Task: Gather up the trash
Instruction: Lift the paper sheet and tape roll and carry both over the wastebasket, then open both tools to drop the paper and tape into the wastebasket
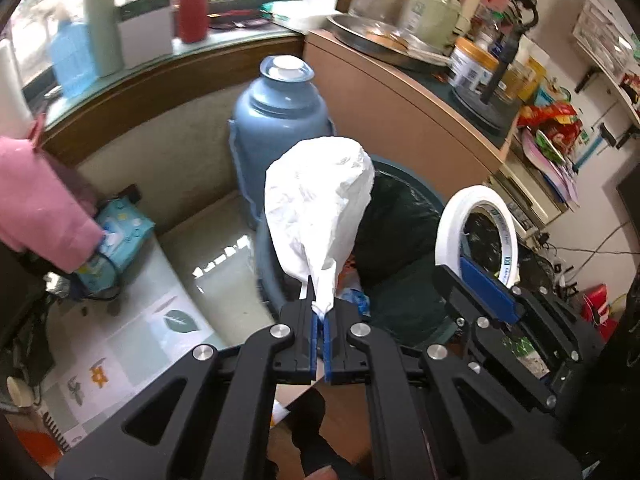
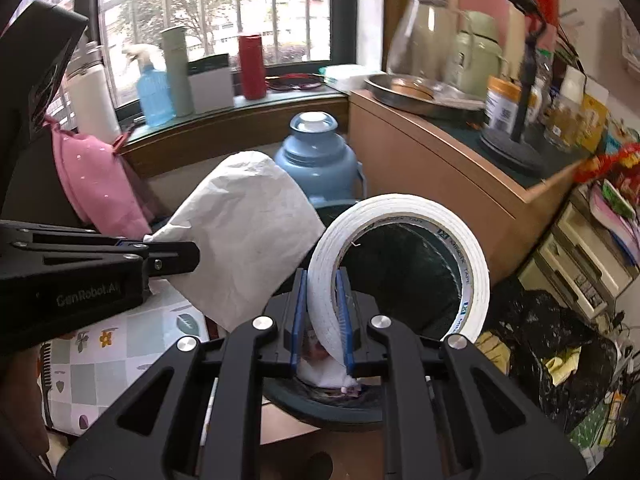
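My left gripper is shut on the corner of a crumpled white tissue and holds it in the air over the dark bin lined with a black bag. It shows from the side in the right wrist view, with the tissue. My right gripper is shut on the rim of a white tape roll, held upright above the bin. The right gripper and the tape roll also show in the left wrist view.
A blue water jug stands behind the bin by the window ledge. A wooden cabinet with a metal tray, jars and a kettle is at the right. A table with a patterned cloth is at the left. A black bag lies at the right.
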`<action>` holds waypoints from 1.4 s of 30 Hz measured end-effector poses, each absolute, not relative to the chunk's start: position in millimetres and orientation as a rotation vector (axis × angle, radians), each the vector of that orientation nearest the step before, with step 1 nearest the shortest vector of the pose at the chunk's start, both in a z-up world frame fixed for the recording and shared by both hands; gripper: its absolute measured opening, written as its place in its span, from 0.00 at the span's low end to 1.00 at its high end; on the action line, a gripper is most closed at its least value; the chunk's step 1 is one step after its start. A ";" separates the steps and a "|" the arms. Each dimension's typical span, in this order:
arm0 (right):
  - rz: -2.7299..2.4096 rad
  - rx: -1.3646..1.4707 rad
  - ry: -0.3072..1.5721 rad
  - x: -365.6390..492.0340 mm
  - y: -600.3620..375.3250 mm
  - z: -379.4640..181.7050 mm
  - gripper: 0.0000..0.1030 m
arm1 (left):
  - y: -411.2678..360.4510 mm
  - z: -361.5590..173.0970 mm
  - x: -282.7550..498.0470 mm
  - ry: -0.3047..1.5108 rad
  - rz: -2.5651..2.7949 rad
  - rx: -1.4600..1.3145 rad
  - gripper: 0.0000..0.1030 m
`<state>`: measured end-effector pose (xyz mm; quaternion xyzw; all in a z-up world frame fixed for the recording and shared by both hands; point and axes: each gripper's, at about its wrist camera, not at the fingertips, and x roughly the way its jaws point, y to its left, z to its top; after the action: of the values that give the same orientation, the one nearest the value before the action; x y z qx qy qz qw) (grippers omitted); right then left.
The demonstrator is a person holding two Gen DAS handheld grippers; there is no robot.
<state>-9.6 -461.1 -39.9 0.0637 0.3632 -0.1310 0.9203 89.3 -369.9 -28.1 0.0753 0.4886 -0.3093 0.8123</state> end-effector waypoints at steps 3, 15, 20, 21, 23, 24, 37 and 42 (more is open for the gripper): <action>-0.268 0.144 0.761 -6.3 -473.7 -46.8 0.15 | -385.6 -37.1 91.5 1.068 -0.670 0.169 0.02; -0.212 0.158 0.829 14.7 -504.4 -77.8 0.15 | -426.9 -77.4 109.2 1.172 -0.653 0.160 0.02; -0.185 0.159 0.862 23.5 -512.1 -92.0 0.15 | -434.1 -94.1 116.9 1.214 -0.633 0.149 0.03; -0.180 0.159 0.868 25.1 -512.9 -94.5 0.15 | -435.0 -97.2 118.6 1.221 -0.629 0.146 0.03; -0.168 0.157 0.878 28.3 -514.8 -99.0 0.15 | -436.9 -103.0 122.2 1.234 -0.621 0.142 0.03; -0.162 0.157 0.883 29.9 -515.4 -101.2 0.15 | -437.2 -105.1 123.5 1.239 -0.619 0.139 0.03; -0.125 0.157 0.943 48.0 -518.5 -125.1 0.18 | -441.1 -129.4 138.3 1.309 -0.586 0.115 0.06; -0.125 0.155 0.952 52.5 -522.2 -128.8 0.18 | -444.6 -134.1 142.8 1.324 -0.587 0.110 0.09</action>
<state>52.5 -522.2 -128.8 0.0744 0.4573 -0.0599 0.8842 142.8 -444.6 -134.1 0.0501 0.6052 -0.2683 0.7478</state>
